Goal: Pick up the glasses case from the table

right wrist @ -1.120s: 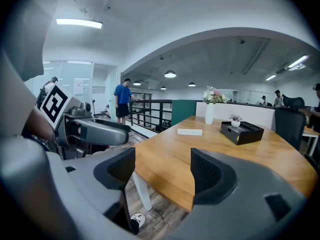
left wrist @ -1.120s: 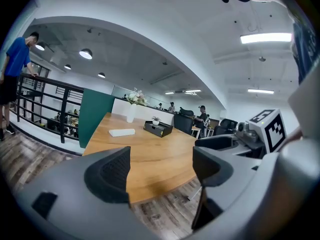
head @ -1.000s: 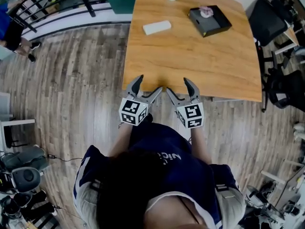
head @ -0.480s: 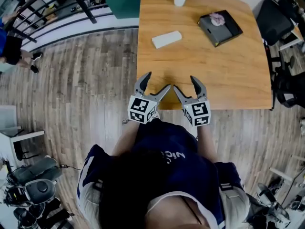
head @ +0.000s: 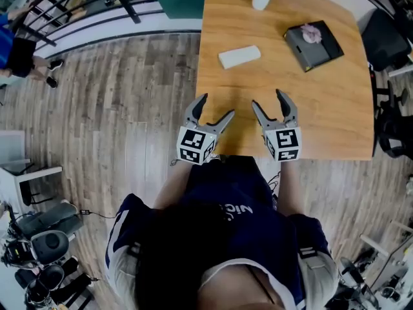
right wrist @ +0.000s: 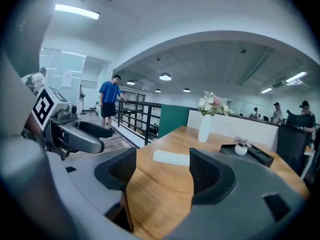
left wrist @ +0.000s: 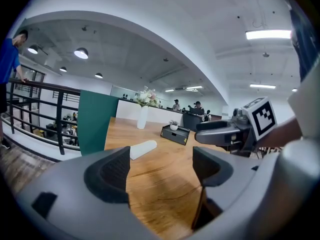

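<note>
Over the near edge of the worktop (head: 322, 108), the left gripper (head: 217, 105) and right gripper (head: 268, 98) point slightly downward side by side, jaws wide apart and empty. Well beyond them, ahead and between the two, the white glasses case (head: 239, 57) lies flat on the worktop, long axis crosswise, right end angled slightly away.

the person wore a dark navy shirt (head: 222, 186) with pale lettering (head: 232, 210) across the back and light grey sleeves (head: 118, 273). the left gripper (head: 217, 106) and right gripper (head: 267, 98) each had curved grey jaws with ribbed dark pads (left wrist: 114, 170) and a white cube (head: 195, 146) printed with black square markers.
</note>
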`<state>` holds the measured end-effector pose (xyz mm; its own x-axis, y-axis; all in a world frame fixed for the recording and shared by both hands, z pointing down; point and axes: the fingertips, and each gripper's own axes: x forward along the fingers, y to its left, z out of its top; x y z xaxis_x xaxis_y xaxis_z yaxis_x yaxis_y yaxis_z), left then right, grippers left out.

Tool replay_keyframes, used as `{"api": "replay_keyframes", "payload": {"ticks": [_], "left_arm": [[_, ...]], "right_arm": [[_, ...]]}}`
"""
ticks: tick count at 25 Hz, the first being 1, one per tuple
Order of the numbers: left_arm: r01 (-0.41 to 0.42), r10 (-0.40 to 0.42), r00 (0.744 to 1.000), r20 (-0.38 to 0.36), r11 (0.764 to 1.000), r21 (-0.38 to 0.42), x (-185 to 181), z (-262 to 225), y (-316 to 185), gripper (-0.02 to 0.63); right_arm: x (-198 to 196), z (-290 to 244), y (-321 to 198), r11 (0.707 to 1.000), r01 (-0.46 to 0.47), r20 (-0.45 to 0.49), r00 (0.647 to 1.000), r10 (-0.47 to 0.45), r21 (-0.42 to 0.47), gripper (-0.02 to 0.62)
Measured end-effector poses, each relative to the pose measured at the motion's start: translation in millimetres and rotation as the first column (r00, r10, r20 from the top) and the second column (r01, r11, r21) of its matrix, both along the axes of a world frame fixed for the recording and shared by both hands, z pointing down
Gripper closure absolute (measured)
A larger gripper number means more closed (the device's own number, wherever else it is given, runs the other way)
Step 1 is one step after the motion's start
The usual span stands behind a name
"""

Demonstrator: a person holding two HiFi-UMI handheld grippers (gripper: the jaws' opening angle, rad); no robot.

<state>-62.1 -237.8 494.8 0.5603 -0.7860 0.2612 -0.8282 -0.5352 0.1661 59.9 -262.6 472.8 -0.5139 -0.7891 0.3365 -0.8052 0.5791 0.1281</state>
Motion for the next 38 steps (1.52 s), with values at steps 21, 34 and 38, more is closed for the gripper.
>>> {"api": "replay_keyframes", "payload": {"ticks": [21,34,38], "left_arm": [[0.293,-0.293,0.956,0.011,0.953,-0.077,-14.6,2.5,-41.9,0.216],[0.369,-0.367,0.929,0.042,0.923,-0.109,-11.7,1.2,-52.4,0.216],[0.382,-0.380,0.924,0.045,0.914,-0.138,-9.2,9.5,-52.5,0.216]], "right_arm": [[-54.2,40.5,-146.9,0.718,0.653,-0.319,0.645,-0.694,-0.242,0.232],[-62.8,135.9,-206.1,0.573,0.678,-0.411,0.409,-0.815,-0.460,0.197],[-58.7,154.0,-204.8,0.507,0.682,-0.408,0.321,-0.855,-0.527,0.195]]}}
